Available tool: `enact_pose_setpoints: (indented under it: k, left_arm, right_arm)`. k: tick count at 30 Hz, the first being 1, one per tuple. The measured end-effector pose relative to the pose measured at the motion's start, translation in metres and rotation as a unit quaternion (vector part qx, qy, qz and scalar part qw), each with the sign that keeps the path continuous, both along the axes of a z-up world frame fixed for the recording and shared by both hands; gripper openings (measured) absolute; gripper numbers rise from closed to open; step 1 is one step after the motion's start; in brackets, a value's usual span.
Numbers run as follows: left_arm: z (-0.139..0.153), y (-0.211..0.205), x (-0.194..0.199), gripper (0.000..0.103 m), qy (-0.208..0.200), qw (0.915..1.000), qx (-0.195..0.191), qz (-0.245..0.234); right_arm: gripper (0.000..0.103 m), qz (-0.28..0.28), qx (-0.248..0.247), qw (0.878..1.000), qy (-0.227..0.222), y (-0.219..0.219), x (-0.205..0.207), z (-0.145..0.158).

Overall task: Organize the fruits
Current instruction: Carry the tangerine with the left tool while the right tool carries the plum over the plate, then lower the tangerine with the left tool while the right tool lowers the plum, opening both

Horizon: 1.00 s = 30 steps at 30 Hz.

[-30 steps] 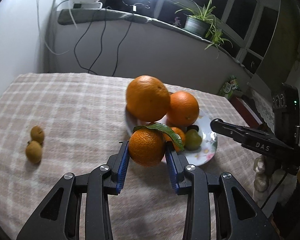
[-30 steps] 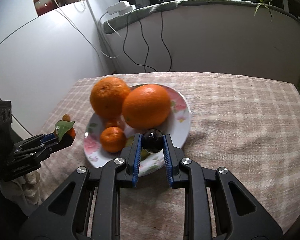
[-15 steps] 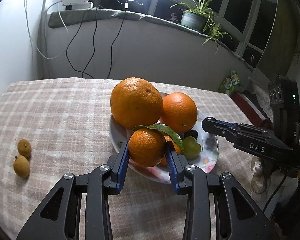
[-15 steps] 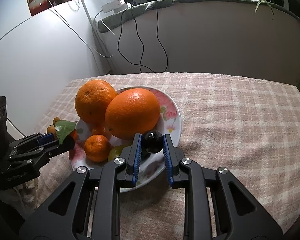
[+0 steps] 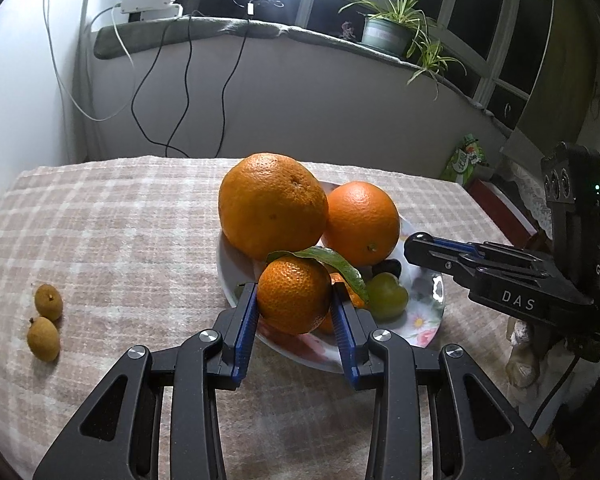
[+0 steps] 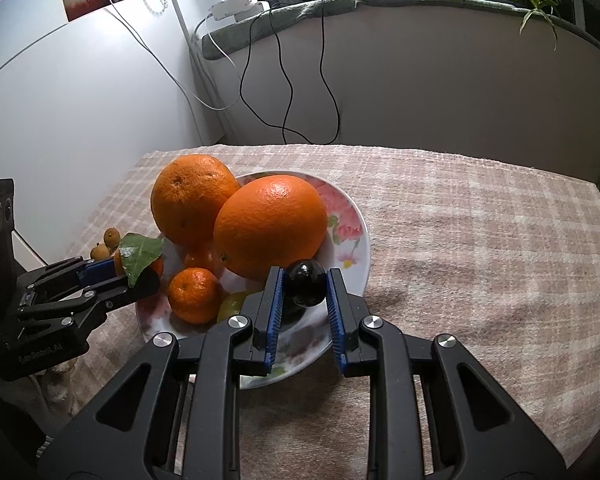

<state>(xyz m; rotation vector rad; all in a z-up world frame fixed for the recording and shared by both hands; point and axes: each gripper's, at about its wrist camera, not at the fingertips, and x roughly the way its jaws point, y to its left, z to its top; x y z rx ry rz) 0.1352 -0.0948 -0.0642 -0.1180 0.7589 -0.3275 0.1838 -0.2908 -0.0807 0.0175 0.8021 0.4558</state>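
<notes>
Currently the left gripper (image 5: 294,300) clamps a leafed mandarin (image 5: 294,294) just above the near rim of the floral plate (image 5: 428,322); the right gripper (image 6: 302,285) pinches a dark plum (image 6: 305,283) over the plate's near edge. Likely placing both. Lower each into a bare gap, clear of the two big oranges (image 6: 270,226), and open the jaws only once each fruit rests. Two longans (image 5: 43,338) wait at left on the tabletop (image 5: 120,240).

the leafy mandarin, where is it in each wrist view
Left wrist: the leafy mandarin sits at lower centre, gripped between the left tool's blue pads, over the near rim of the floral plate.
Right wrist: it shows small at the left edge, mostly behind its green leaf.
Shared landmark: the two big oranges on the plate.
</notes>
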Motion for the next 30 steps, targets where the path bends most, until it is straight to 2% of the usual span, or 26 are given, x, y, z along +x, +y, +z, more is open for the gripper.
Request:
enact_pose_setpoints:
  k: [7, 8, 9, 10, 14, 18, 27, 30]
  left_arm:
    - [-0.001, -0.001, 0.001, 0.036, -0.001, 1.0, 0.001, -0.001]
    - [-0.001, -0.001, 0.001, 0.043, -0.002, 1.0, 0.0, -0.002]
    - [0.0, -0.001, 0.0, 0.046, -0.004, 1.0, 0.0, -0.001]
    - [0.001, 0.0, 0.0, 0.05, -0.006, 1.0, -0.001, 0.0]
    - [0.002, 0.001, 0.0, 0.05, -0.008, 1.0, -0.002, 0.0]
    - [0.002, 0.001, -0.001, 0.05, -0.006, 1.0, -0.003, 0.001]
    - [0.005, 0.006, -0.006, 0.05, -0.009, 0.9999, -0.006, 0.006]
    - [0.007, 0.01, -0.01, 0.05, -0.012, 0.9999, -0.005, 0.009]
  right_arm:
    - [0.024, 0.003, -0.005, 1.0, -0.005, 0.004, -0.004, 0.001]
    - [0.034, 0.002, -0.006, 1.0, -0.007, 0.004, -0.005, 0.002]
    - [0.047, 0.0, -0.007, 1.0, -0.012, 0.004, -0.005, 0.003]
    - [0.053, 0.0, -0.006, 1.0, -0.017, 0.004, -0.007, 0.004]
    - [0.056, 0.0, -0.01, 1.0, -0.023, 0.005, -0.009, 0.006]
    - [0.065, 0.0, -0.01, 1.0, -0.029, 0.005, -0.013, 0.008]
    - [0.067, -0.001, -0.009, 0.999, -0.034, 0.005, -0.019, 0.013]
    - [0.071, 0.0, -0.009, 0.999, -0.036, 0.006, -0.022, 0.014]
